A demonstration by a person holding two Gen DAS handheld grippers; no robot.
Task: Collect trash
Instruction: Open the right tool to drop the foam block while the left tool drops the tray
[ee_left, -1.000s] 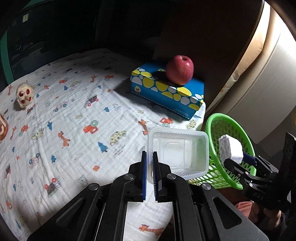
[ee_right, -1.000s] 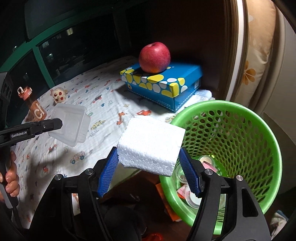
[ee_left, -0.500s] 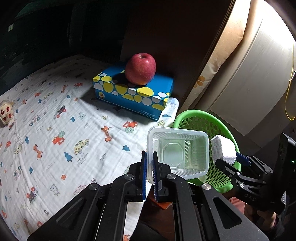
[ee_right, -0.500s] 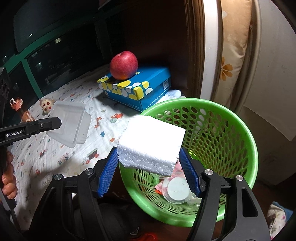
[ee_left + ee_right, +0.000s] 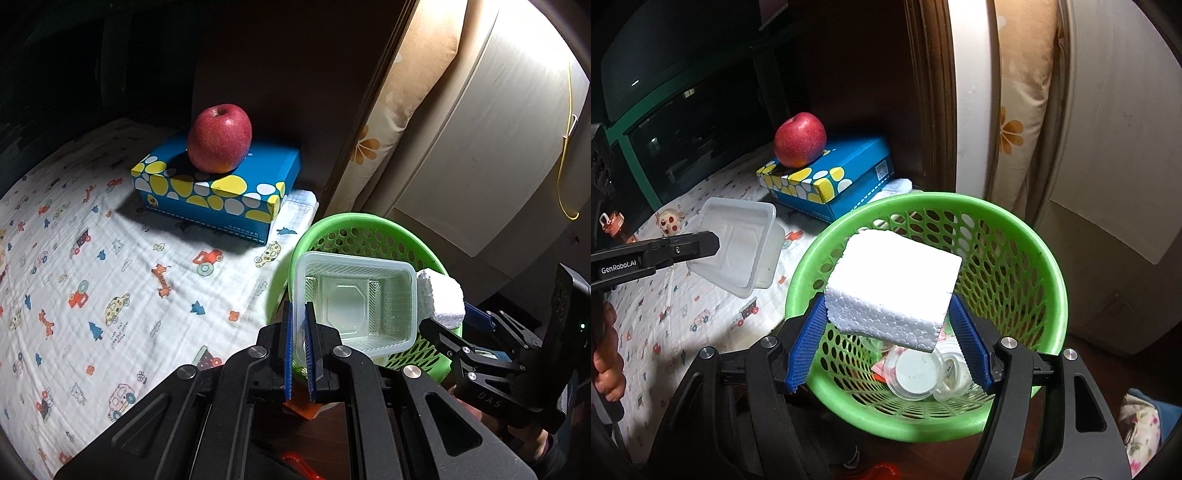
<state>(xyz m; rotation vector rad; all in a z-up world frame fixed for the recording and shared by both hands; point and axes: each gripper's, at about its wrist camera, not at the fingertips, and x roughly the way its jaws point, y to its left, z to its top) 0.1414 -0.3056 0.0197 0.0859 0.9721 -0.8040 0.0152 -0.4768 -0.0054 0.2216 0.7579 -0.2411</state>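
My left gripper (image 5: 300, 314) is shut on the rim of a clear plastic tray (image 5: 354, 302), held in the air over the near edge of the green mesh basket (image 5: 332, 230). My right gripper (image 5: 888, 314) is shut on a white styrofoam block (image 5: 892, 284) that hangs above the basket (image 5: 1027, 266). Inside the basket lie clear plastic lids (image 5: 916, 369) and other scraps. In the right wrist view the tray (image 5: 738, 243) and the left gripper (image 5: 714, 245) show at the left, over the bed's edge. The block (image 5: 441, 299) peeks out behind the tray in the left wrist view.
A red apple (image 5: 219, 138) sits on a blue spotted tissue box (image 5: 218, 188) at the back of the bed, on a white sheet (image 5: 92, 266) printed with cars. A small toy (image 5: 669, 223) lies farther left. A cream curtain (image 5: 1015, 110) and pale wall stand behind the basket.
Both grippers have carried their loads to the right, off the bed toward the basket. The block now hangs over the basket's opening, and the tray has reached its near rim.
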